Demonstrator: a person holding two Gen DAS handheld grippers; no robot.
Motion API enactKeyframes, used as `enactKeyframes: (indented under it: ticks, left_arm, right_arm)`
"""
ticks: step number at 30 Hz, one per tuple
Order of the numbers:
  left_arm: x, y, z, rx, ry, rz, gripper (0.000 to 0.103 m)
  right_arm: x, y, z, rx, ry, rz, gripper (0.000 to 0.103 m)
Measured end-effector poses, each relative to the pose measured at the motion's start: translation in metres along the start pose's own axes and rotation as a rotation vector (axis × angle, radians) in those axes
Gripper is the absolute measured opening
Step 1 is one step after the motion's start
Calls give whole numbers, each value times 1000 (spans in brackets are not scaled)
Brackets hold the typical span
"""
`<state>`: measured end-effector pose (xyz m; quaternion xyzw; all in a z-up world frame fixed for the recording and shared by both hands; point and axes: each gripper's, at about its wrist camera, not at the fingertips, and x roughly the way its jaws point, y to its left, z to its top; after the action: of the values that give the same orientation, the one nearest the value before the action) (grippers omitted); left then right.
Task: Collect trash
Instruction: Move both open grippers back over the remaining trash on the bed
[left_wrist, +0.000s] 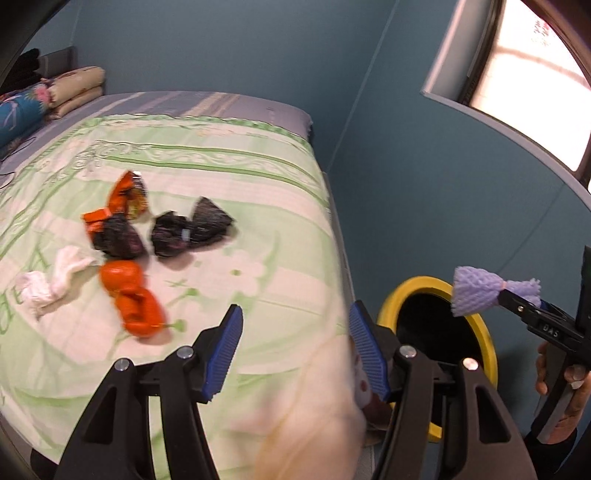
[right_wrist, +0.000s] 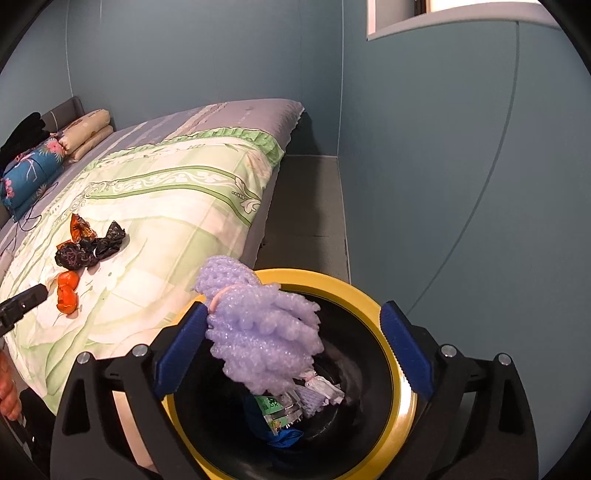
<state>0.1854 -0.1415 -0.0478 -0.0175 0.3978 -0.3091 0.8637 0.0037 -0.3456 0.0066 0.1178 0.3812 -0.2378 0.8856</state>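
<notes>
Purple foam net (left_wrist: 476, 291) hung over the yellow-rimmed bin (left_wrist: 391, 299), touching the right gripper (left_wrist: 517, 304). The left gripper (left_wrist: 295, 347) was spread and empty near the bed (left_wrist: 221, 177).

The right gripper (right_wrist: 293, 347) stood wide; the net (right_wrist: 258, 332) leaned on 1 pad (right_wrist: 177, 354) above the bin (right_wrist: 369, 295).

Right gripper (right_wrist: 291, 347) above yellow-rimmed bin (right_wrist: 373, 295), jaws wide; purple foam net (right_wrist: 258, 332) against left pad only, over the bin's mouth. Wrappers (right_wrist: 90, 247), orange peels (right_wrist: 67, 291) on bed (right_wrist: 166, 206).
</notes>
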Motion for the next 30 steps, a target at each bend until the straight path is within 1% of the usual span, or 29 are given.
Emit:
enactKeyframes:
  ticks: [3, 7, 9, 13, 15, 16, 18, 20, 22, 26, 27, 29, 30]
  left_arm:
    - [-14, 21, 2, -19, -24, 36, 58]
    - [-33, 56, 5, -71, -59, 91, 62]
    - [-42, 72, 5, -94, -75, 113, 62]
    - [-64, 104, 9, -128, -116, 179, 62]
    - [-74, 121, 10, -159, -137, 198, 65]
    - [-78, 126, 10, -168, -147, 206, 68]
    - [-86, 137, 11, -180, -171, 227, 71]
    - [-93, 148, 12, -194, -193, 252, 77]
    - [-99, 161, 14, -213, -210, 270, 79]
    - [-104, 179, 16, -227, -221, 310, 80]
    - [-105, 184, 17, -231, -223, 317, 81]
    - [-107, 196, 19, -243, -231, 334, 88]
    - [-108, 199, 20, -248, -234, 338, 88]
  right_arm:
    - [-5, 6, 4, -9, -6, 17, 90]
    - [-12, 17, 11, -22, -22, 35, 91]
    - [-14, 24, 15, -31, -31, 44, 91]
    - [-17, 44, 23, -67, -48, 60, 91]
    - [-17, 55, 28, -84, -60, 73, 91]
    - [-18, 61, 31, -89, -65, 84, 91]
    - [-17, 75, 37, -105, -77, 108, 91]
    - [-16, 92, 43, -136, -87, 123, 91]
    - [-14, 108, 50, -155, -96, 145, 91]
    - [-7, 143, 61, -189, -108, 213, 91]
    - [-4, 151, 64, -195, -111, 227, 91]
    - [3, 168, 70, -206, -110, 257, 91]
    - [6, 175, 73, -211, -110, 272, 91]
